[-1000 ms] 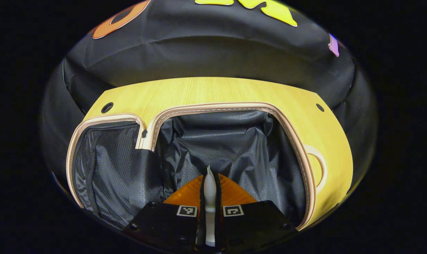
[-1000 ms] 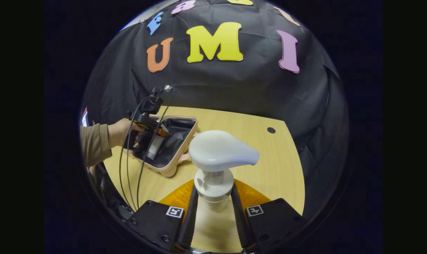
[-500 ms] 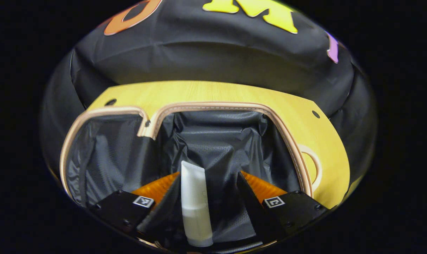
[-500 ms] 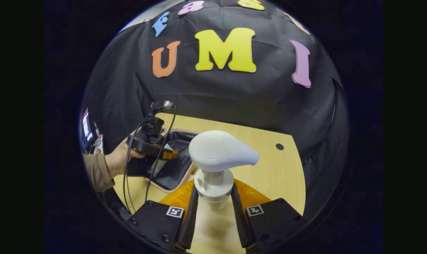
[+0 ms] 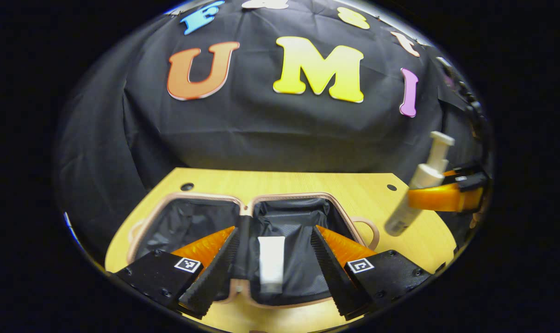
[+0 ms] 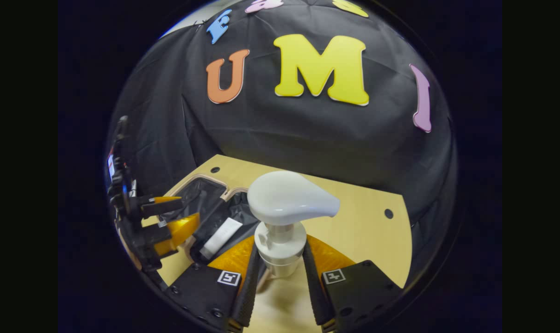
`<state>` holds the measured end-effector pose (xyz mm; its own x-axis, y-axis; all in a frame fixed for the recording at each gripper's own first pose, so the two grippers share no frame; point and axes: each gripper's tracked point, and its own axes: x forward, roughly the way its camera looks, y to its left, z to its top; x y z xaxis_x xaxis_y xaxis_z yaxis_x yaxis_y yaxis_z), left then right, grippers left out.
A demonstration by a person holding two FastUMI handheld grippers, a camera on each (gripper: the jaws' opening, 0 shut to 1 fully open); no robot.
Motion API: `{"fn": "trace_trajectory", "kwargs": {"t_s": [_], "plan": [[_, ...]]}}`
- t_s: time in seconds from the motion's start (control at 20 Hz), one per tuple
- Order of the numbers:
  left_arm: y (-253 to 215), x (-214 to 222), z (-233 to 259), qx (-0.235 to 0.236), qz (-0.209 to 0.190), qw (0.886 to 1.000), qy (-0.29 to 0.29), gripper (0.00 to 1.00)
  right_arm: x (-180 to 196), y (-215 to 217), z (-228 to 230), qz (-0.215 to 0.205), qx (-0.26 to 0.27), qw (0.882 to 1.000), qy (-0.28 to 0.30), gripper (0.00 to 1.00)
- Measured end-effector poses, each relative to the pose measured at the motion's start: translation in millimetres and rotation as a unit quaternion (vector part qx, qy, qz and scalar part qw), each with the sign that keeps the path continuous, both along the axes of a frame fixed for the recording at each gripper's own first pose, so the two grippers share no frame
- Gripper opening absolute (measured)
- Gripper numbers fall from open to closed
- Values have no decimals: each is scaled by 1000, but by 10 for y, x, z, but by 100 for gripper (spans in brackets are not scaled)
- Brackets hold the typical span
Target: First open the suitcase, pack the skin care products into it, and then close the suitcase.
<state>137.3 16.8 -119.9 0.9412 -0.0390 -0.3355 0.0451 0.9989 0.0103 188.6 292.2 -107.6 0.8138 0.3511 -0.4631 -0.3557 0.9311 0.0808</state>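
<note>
Looks like a stiff plastic pump bottle, the tall white one with the wide spout head (image 6: 287, 199), clamped at the neck just under the head by the right gripper (image 6: 280, 273), both fingers pressing on it. Probably light to middling, depending on how full, and smooth enough to slip, so gripping under that collar seems smart: gives a ledge to hang from. Wouldn't squeeze the pump head itself, might squirt or snap. Carried in the air over the pale wooden table (image 6: 368, 231), off to the right of the open suitcase with the pink trim and black fabric lining (image 5: 289, 217), not in it yet. Already lying flat in the suitcase's right half: a small white squeeze tube (image 5: 270, 263), soft-bodied by the look, easy to dent. Left gripper (image 5: 273, 266) hovering above it with jaws wide apart, nothing held. Handy thing about the left gripper view: shows the whole length of the bottle (image 5: 419, 189), tilted, with its base hanging free, plus both suitcase halves lying open and a handle loop at the right side. Right gripper view hides the bottle's body behind its own fingers, but catches the left gripper (image 6: 169, 222) from the side over the case, and the tube (image 6: 220, 238) at a slant.
</note>
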Motion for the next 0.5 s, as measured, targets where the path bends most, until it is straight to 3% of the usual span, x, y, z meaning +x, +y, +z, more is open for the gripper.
{"fn": "trace_trajectory", "kwargs": {"t_s": [0.2,0.5], "plan": [[36,-474,294,22,2,998,-65,98,36,478,-455,11,-13,999,44,47],[354,-971,683,-7,42,993,-110,98,-116,841,-1123,2,-18,991,134,47]]}}
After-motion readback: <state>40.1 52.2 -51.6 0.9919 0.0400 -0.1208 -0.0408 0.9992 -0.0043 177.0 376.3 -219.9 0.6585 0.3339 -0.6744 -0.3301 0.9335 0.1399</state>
